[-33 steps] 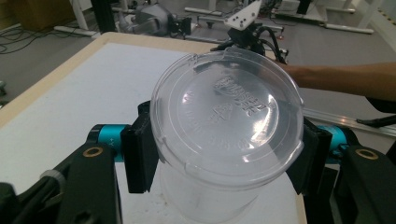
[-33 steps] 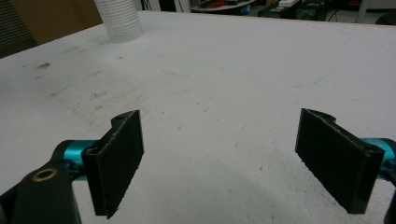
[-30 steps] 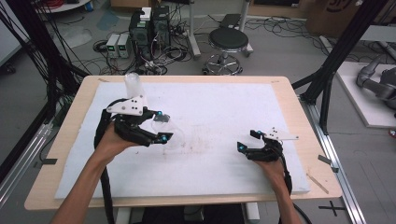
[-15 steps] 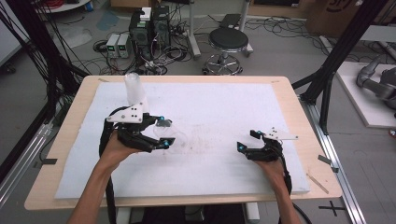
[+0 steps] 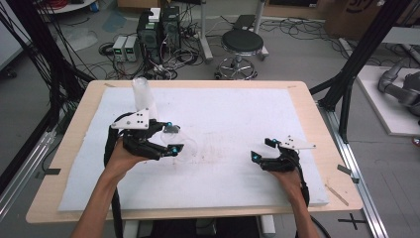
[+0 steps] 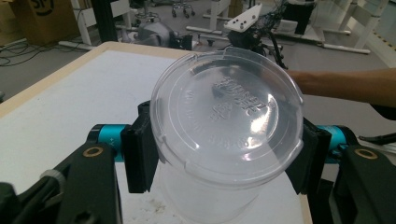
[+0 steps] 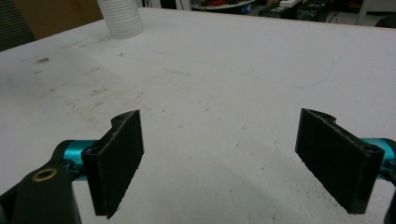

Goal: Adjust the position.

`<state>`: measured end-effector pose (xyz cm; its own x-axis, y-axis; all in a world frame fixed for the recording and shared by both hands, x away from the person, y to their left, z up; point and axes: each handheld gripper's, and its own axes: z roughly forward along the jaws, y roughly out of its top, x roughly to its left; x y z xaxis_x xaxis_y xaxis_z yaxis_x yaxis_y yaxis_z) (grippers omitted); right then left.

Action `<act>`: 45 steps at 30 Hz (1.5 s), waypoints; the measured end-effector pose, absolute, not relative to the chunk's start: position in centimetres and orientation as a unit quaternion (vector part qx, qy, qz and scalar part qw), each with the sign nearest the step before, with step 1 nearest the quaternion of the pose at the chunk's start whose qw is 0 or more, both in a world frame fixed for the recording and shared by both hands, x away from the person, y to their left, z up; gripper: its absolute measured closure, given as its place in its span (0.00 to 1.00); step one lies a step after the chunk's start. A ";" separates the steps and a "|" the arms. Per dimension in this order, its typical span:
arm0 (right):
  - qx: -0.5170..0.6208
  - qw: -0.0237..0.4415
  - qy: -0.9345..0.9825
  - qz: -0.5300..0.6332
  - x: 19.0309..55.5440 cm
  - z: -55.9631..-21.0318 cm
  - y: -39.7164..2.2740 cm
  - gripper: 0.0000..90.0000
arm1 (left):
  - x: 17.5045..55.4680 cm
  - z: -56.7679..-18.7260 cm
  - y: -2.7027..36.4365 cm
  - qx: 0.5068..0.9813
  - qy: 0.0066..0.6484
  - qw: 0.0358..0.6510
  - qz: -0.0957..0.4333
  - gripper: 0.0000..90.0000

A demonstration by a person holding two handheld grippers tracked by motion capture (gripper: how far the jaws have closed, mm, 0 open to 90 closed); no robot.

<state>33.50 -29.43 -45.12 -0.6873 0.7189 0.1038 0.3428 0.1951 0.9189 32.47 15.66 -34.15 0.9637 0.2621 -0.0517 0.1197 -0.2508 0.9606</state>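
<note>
- The left tongs (image 6: 224, 154) are clamped on a clear lidded plastic cup (image 6: 226, 116), held just above the white bench (image 5: 237, 114).
- The right tongs (image 7: 229, 158) stand apart, holding nothing, near the bench's right side.
- A stack of clear cups (image 5: 143, 96) stands behind the left hand.

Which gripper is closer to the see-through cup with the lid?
Left. The left gripper clamps the cup; the right gripper sits apart, open, across the table.

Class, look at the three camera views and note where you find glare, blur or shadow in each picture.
Left gripper view: white glare patches on the clear lid of the cup; the background looks soft. Right gripper view: the near black fingers are slightly blurred, with a faint shadow on the white mat. High view: even light, soft shadows under the hands.
</note>
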 end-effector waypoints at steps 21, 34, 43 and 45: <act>0.267 0.117 0.758 0.584 33.0 -39.9 -28.8 0.17 | 32.6 -34.5 16.0 0.784 0.123 0.607 0.052 0.41; 0.164 0.062 0.786 0.592 33.5 -35.5 -24.5 0.17 | 32.4 -34.6 15.3 0.775 0.115 0.621 0.041 0.42; 0.107 0.023 0.803 0.586 33.8 -34.5 -20.8 0.17 | 32.1 -34.5 13.9 0.777 0.100 0.621 0.031 0.42; 0.096 0.011 0.807 0.583 33.9 -34.4 -19.9 0.17 | 32.1 -34.5 13.6 0.777 0.097 0.622 0.029 0.42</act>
